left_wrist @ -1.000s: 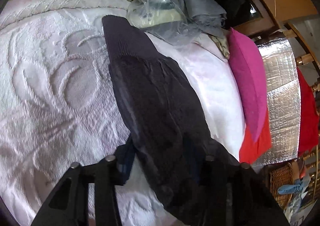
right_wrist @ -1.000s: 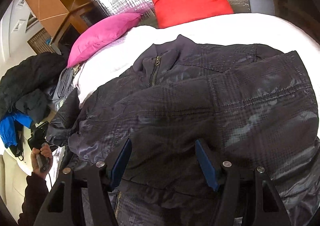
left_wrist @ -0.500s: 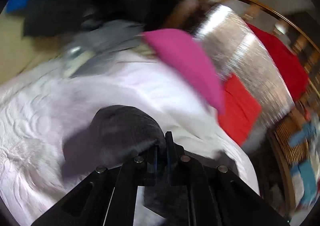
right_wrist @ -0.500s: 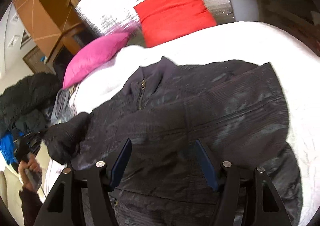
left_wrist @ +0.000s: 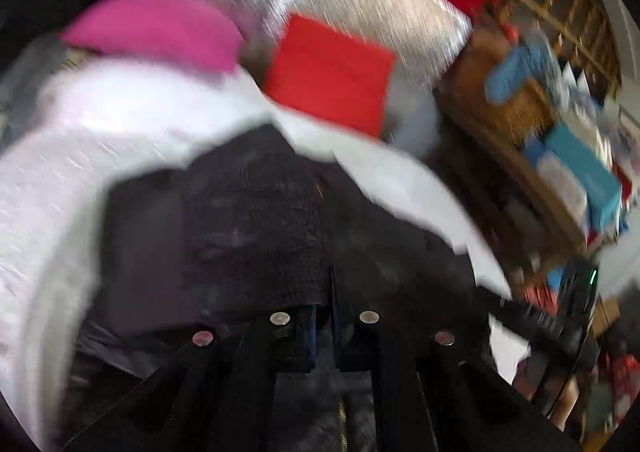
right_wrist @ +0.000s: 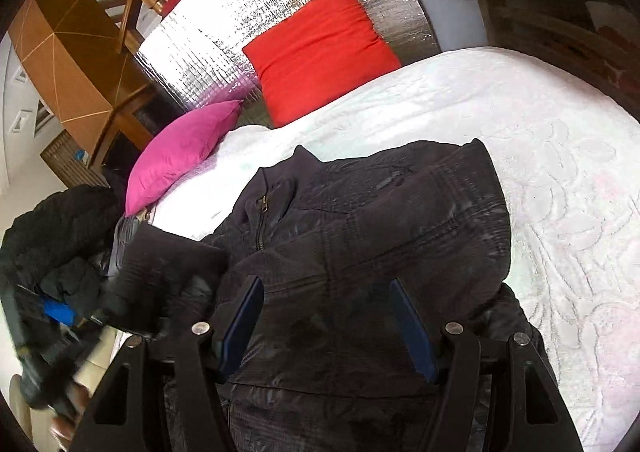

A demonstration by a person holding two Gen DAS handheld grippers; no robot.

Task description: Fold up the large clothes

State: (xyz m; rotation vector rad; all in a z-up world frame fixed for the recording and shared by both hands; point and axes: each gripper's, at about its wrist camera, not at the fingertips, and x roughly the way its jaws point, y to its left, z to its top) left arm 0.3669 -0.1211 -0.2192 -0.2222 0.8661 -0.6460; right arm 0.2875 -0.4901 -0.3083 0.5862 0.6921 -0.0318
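Observation:
A dark quilted jacket (right_wrist: 392,236) lies zipped and face up on the white bedspread (right_wrist: 560,140), collar toward the pillows. My right gripper (right_wrist: 326,288) hovers open over its lower front, nothing between the blue pads. In the blurred left wrist view my left gripper (left_wrist: 324,292) is shut on the jacket's sleeve (left_wrist: 248,220), and the ribbed cuff hangs ahead of the fingers over the jacket body. In the right wrist view the lifted sleeve (right_wrist: 168,264) shows at the jacket's left side, with a blurred hand (right_wrist: 64,412) below it.
A pink pillow (right_wrist: 180,152) and a red pillow (right_wrist: 320,52) lean on a silver foil panel (right_wrist: 248,12) at the head of the bed. A heap of dark clothes (right_wrist: 52,236) sits at the left. Wicker baskets and boxes (left_wrist: 560,132) stand beyond the bed's right side.
The left gripper closed on the sleeve, lifted it and swung it right across the bed toward the jacket body, rolling as it went. The right gripper rose a little and stayed open.

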